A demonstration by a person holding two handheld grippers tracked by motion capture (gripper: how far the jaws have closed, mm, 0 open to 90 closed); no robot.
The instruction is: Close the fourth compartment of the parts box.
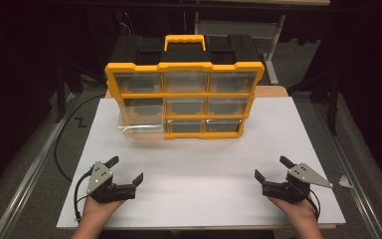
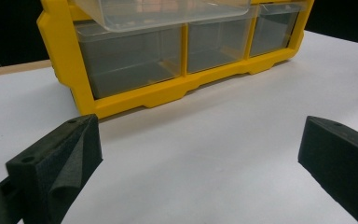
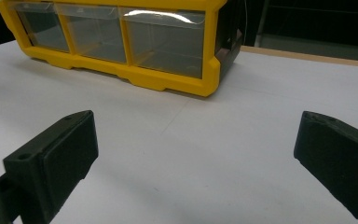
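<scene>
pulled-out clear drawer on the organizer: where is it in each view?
High view: pulled-out clear drawer juts from the left column of the yellow organizer, low left of the front.
Left gripper view: top centre, overhanging the bottom row.
Right gripper view: cannot pick it out.
Shared landmark: the organizer's yellow bottom rail.

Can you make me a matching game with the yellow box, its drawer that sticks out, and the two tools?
Things:
1. organizer box
2. pulled-out drawer
3. left tool
4. right tool
5. carry handle

Places or states:
A. clear plastic, sticking out of the middle row at the left
B. open, over the white board at its near left
C. yellow arch on top of the box
D. yellow frame with nine clear drawers, standing at the far side of the board
E. open, over the white board at its near right

Pairs: 1-D, 2-A, 3-B, 4-E, 5-C
</scene>
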